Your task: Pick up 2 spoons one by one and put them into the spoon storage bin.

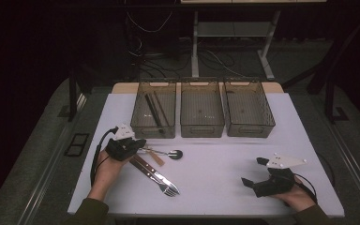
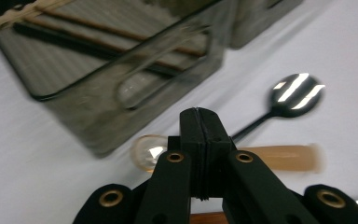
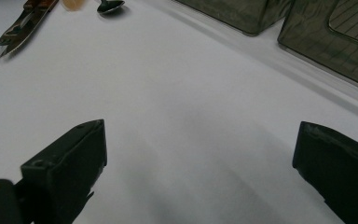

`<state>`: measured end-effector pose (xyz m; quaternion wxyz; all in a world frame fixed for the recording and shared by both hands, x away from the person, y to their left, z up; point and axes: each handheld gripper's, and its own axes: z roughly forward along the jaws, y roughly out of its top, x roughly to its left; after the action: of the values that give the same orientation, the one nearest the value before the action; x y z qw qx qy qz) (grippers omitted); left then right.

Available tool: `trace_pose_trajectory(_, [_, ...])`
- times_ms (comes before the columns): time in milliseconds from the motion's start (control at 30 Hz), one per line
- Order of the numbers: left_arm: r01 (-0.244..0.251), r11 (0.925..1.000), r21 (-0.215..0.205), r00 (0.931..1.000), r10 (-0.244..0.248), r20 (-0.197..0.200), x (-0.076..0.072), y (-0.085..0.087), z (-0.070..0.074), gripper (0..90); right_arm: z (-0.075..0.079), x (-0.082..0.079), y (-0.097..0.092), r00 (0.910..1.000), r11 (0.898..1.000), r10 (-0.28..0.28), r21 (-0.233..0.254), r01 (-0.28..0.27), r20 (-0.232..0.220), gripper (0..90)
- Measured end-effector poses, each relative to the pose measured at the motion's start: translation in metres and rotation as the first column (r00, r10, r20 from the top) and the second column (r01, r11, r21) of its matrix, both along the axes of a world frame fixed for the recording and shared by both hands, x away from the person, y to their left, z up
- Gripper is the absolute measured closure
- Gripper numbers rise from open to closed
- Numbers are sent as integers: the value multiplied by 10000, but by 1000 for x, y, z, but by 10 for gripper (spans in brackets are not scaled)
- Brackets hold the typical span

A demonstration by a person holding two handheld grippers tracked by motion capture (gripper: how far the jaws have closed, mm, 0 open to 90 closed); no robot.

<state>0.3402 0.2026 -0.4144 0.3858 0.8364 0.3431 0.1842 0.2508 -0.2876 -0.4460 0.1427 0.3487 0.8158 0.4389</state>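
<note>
My left gripper is shut, its jaws pressed flat together just in front of the left bin. A black spoon lies right of it; its thin handle runs up to the jaw tips, and I cannot tell whether it is pinched. A tan-handled spoon passes behind the jaws. A knife and a fork, both wood-handled, lie below them. My right gripper rests open at the front right with bare table between its jaws.
Three smoky see-through bins stand in a row at the back: left, middle, right. Dark sticks lie in the left bin. The white table ends just behind my hands.
</note>
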Motion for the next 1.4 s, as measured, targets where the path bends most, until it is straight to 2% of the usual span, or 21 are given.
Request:
trace_pose_trajectory(133, [-334, 9987, 396, 9993, 341, -169, 9, 8, -2, 893, 0, 0, 0, 10000, 10000, -16, 2, 16, -21, 31])
trace_pose_trajectory(167, [-431, 9987, 278, 9988, 438, -238, 11, 10, -3, 893, 0, 0, 0, 10000, 10000, -6, 3, 6, -12, 31])
trace_pose_trajectory(200, [-511, 9981, 338, 9983, 520, -267, 13, 11, -3, 893, 0, 0, 0, 10000, 10000, 18, 12, -18, -2, 31])
trace_pose_trajectory(267, [-605, 9972, 451, 9976, 618, -295, 16, 12, -4, 893, 0, 0, 0, 10000, 10000, 21, -2, -21, -3, 31])
trace_pose_trajectory(400, [-654, 9942, 849, 9956, 707, -610, 22, 14, -9, 893, 0, 0, 1, 10000, 10000, -5, -26, 5, -15, 31])
trace_pose_trajectory(467, [-691, 9937, 886, 9944, 757, -734, 23, 14, -12, 893, 0, 0, 0, 10000, 10000, -18, -27, 18, -17, 31])
trace_pose_trajectory(500, [-673, 9928, 986, 9939, 753, -800, 23, 15, -12, 894, 0, 0, 0, 10000, 10000, -29, -19, 29, -21, 31])
trace_pose_trajectory(800, [-420, 9939, 1021, 9903, 550, -1279, 19, 14, -13, 893, 1, -1, 0, 10000, 10000, 13, -14, -13, -15, 31])
trace_pose_trajectory(1000, [-136, 9928, 1192, 9859, 332, -1638, 14, 13, -15, 893, 1, -1, 0, 10000, 10000, 22, 1, -22, 28, 31])
trace_pose_trajectory(1100, [-22, 9939, 1106, 9827, 226, -1840, 10, 13, -15, 893, 2, -1, 0, 10000, 10000, 19, -6, -19, 53, 31])
trace_pose_trajectory(1267, [259, 9939, 1076, 9798, -39, -1999, 2, 10, -15, 893, 2, -1, 0, 10000, 10000, 10, -4, -10, 64, 31])
trace_pose_trajectory(1400, [232, 9936, 1102, 9826, -24, -1855, 1, 8, -13, 867, 2, -2, 0, 10000, 10000, 23, -3, -23, 74, 31])
